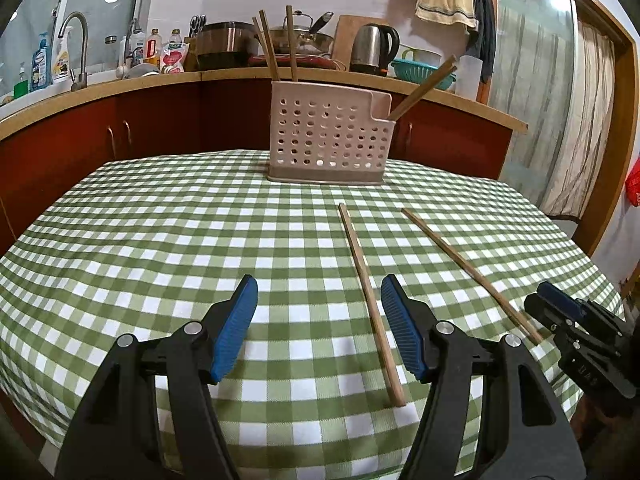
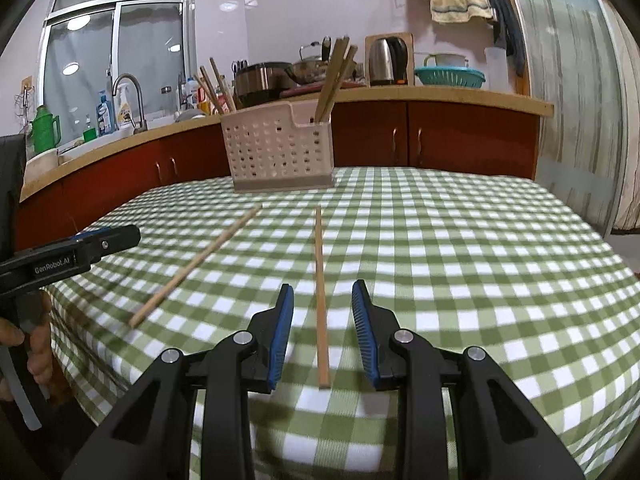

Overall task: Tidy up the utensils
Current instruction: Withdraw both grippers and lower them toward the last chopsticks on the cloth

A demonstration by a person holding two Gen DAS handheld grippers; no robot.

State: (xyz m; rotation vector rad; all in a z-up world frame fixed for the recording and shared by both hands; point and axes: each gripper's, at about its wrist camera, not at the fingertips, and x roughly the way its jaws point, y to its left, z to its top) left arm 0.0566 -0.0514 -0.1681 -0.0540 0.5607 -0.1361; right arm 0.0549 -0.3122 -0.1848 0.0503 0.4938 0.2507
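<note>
Two wooden chopsticks lie on the green checked tablecloth (image 1: 160, 240). In the left wrist view one chopstick (image 1: 370, 300) runs between the fingers of my left gripper (image 1: 320, 284), close to the right pad. The jaws are open and nothing is gripped. The other chopstick (image 2: 321, 300) lies midway between the fingers of my right gripper (image 2: 323, 292), which is open narrower; its pads stand apart from the stick. A white perforated utensil holder (image 1: 328, 136) stands at the table's far side with several chopsticks (image 1: 270, 52) upright in it. Each view shows the other gripper: right gripper (image 1: 554, 304), left gripper (image 2: 116, 240).
Behind the table runs a kitchen counter (image 1: 440, 100) with red cabinets, a sink tap (image 1: 78, 40), bottles, pots, a kettle (image 1: 374, 48) and a teal colander. A sliding door and curtain stand at the right. A hand (image 2: 38, 344) holds the left gripper's handle.
</note>
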